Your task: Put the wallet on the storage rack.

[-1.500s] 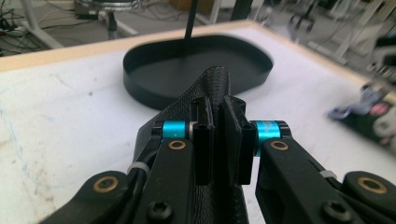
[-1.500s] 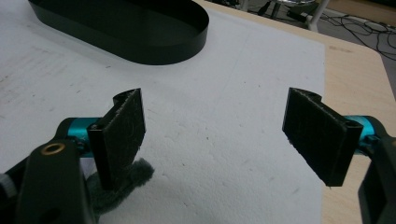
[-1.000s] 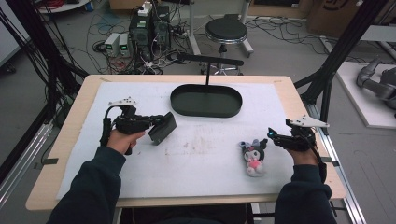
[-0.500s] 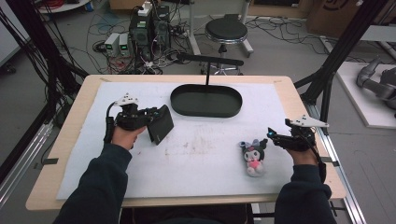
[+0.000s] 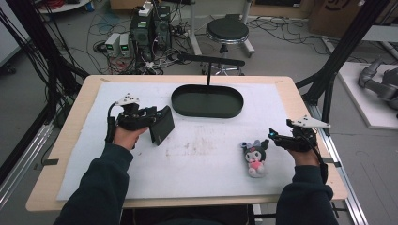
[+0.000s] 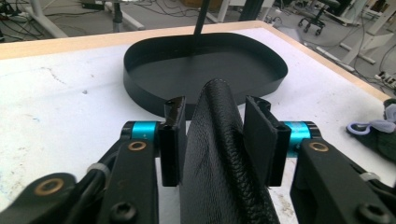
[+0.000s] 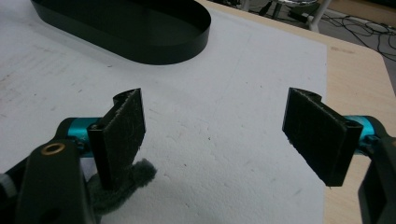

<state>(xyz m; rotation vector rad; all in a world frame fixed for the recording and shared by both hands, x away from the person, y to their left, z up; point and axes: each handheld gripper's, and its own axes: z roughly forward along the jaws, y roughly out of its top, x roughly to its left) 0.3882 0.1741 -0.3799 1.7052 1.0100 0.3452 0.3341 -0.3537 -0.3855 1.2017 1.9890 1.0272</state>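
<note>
My left gripper (image 5: 156, 118) is shut on a black leather pouch (image 5: 162, 126) and holds it tilted above the white mat, left of a black oval tray (image 5: 207, 114). In the left gripper view the pouch (image 6: 219, 168) stands upright between the two jaws of the left gripper (image 6: 217, 135), and the tray (image 6: 144, 91) lies just beyond it. A small plush toy (image 5: 255, 154) with dark ears and a pink body lies on the mat at the right. My right gripper (image 5: 274, 137) sits just right of the toy, open (image 7: 219, 121), with a grey plush ear (image 7: 135, 179) by its left jaw.
A white mat (image 5: 206, 183) covers most of the wooden table (image 5: 300, 101). A black post (image 5: 208, 75) rises behind the tray. Beyond the table's far edge stand a stool (image 5: 227, 32), power boxes and cables on the floor.
My left gripper has carried the pouch to the right and farther away, closer to the tray. The right gripper and the plush toy have stayed put.
</note>
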